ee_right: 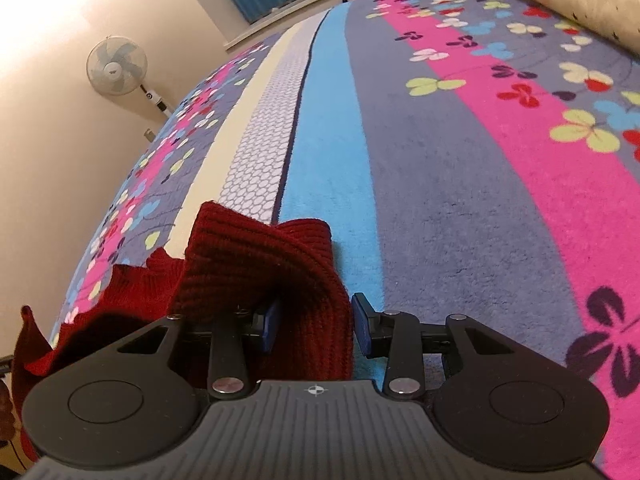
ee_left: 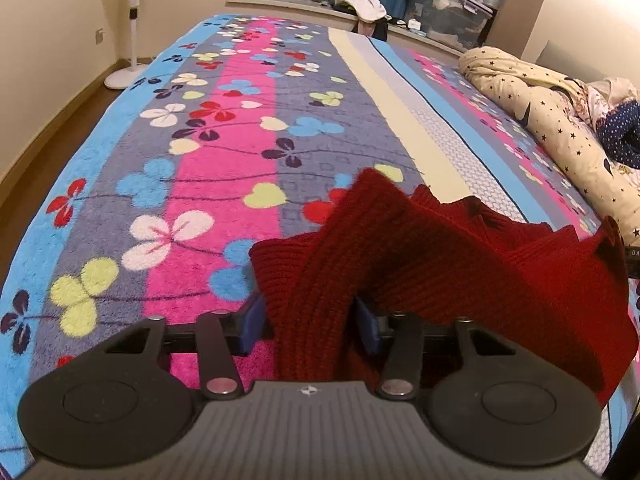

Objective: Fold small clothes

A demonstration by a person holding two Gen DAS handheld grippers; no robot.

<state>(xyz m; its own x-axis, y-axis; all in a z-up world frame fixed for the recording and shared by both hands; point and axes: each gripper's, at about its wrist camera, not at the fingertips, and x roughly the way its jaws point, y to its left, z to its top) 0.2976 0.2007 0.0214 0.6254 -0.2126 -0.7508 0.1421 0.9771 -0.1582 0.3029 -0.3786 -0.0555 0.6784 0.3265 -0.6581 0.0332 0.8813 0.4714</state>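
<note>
Red knit garment (ee_left: 420, 264) hangs gripped in both left tongs (ee_left: 310, 324) and right tongs (ee_right: 316, 326) above the bedspread (ee_left: 224, 152).

The left gripper (ee_left: 310, 324) is sitting at the bottom centre of its view, tilting downward, its blue pads (ee_left: 252, 326) pressing on a fold of the red knit garment (ee_left: 400, 272). The right gripper (ee_right: 316, 326) is filling the bottom of its own view, also angling downward, its blue pads (ee_right: 364, 330) pinching another fold of the same garment, which is bunching between them.
</note>
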